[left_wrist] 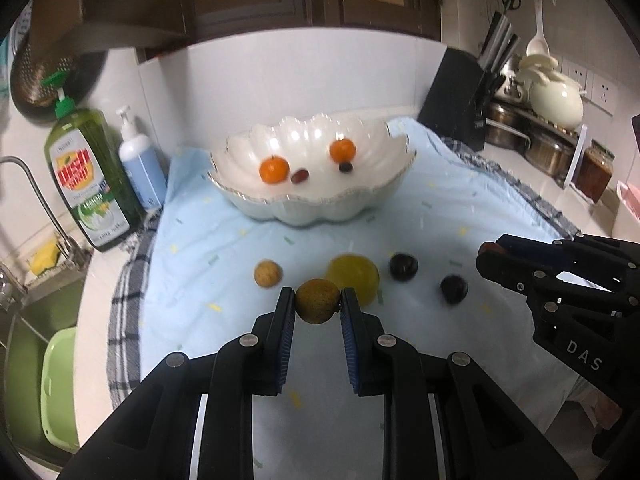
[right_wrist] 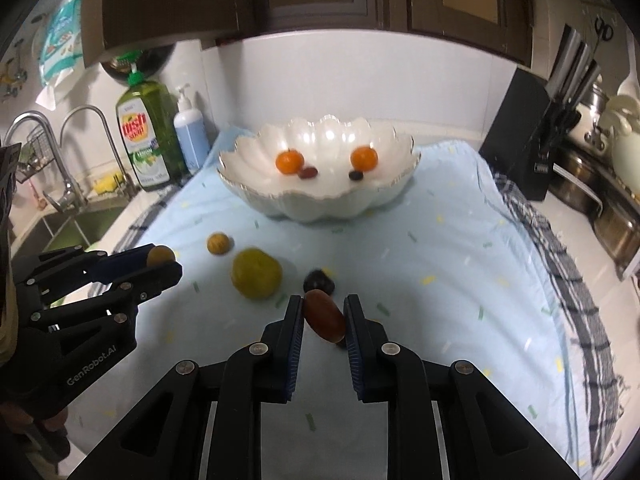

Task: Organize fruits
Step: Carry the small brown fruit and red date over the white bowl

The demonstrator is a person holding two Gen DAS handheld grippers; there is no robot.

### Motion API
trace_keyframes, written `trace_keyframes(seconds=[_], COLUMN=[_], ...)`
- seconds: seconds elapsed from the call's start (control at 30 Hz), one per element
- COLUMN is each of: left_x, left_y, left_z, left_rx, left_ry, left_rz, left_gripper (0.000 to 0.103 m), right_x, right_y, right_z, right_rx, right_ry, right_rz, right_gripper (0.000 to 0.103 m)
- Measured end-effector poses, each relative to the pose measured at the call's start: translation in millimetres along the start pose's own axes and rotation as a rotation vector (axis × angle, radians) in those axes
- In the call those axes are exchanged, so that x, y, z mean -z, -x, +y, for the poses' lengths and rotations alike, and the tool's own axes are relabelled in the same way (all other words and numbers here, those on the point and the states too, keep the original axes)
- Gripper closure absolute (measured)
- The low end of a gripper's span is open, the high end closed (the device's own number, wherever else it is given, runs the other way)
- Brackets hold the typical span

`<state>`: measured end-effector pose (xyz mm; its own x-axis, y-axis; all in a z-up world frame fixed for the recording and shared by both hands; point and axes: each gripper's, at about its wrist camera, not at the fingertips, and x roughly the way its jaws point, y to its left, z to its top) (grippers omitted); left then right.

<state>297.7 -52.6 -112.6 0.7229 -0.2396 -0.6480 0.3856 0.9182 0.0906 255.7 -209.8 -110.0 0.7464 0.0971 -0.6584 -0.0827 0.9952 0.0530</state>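
Observation:
My left gripper (left_wrist: 317,298) is shut on a round brown fruit (left_wrist: 316,308), lifted above the light blue cloth (left_wrist: 224,248). My right gripper (right_wrist: 323,304) is shut on an oblong red-brown fruit (right_wrist: 326,318), also held off the cloth. Each gripper shows from the side in the other view: the right gripper (left_wrist: 485,255) and the left gripper (right_wrist: 168,261). On the cloth lie a small tan fruit (left_wrist: 268,274), a big yellow-green fruit (left_wrist: 356,274) and two dark plums (left_wrist: 403,266) (left_wrist: 454,289). Behind them stands a white scalloped bowl (left_wrist: 320,210) with two oranges (left_wrist: 274,170) (left_wrist: 343,150) and two small dark fruits.
Dish soap (left_wrist: 90,176) and a blue pump bottle (left_wrist: 141,164) stand at the cloth's left, beside the sink and tap (right_wrist: 80,152). A black knife block (left_wrist: 454,98), pots (left_wrist: 546,148) and a jar (left_wrist: 595,170) line the right side. Dark cabinets hang overhead.

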Motion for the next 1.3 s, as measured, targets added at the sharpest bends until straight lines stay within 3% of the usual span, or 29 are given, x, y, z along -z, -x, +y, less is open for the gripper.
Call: trace_keyframes(seconds=[0.7, 1.3], left_x=[-50.5, -100.1], left_y=[28.0, 2.8], left_z=[15.9, 31.3], left_rx=[-0.040, -0.092], left_ry=[0.008, 0.001], left_rz=[-0.165, -0.249], left_gripper=[0.080, 0.080], right_x=[-56.5, -107.5], right_y=[16.7, -10.2], right_z=[3.2, -8.3], right_rx=[-0.006, 0.042], right_ry=[0.019, 0.022], right_rz=[-0.192, -0.269], right_gripper=[0.081, 0.081])
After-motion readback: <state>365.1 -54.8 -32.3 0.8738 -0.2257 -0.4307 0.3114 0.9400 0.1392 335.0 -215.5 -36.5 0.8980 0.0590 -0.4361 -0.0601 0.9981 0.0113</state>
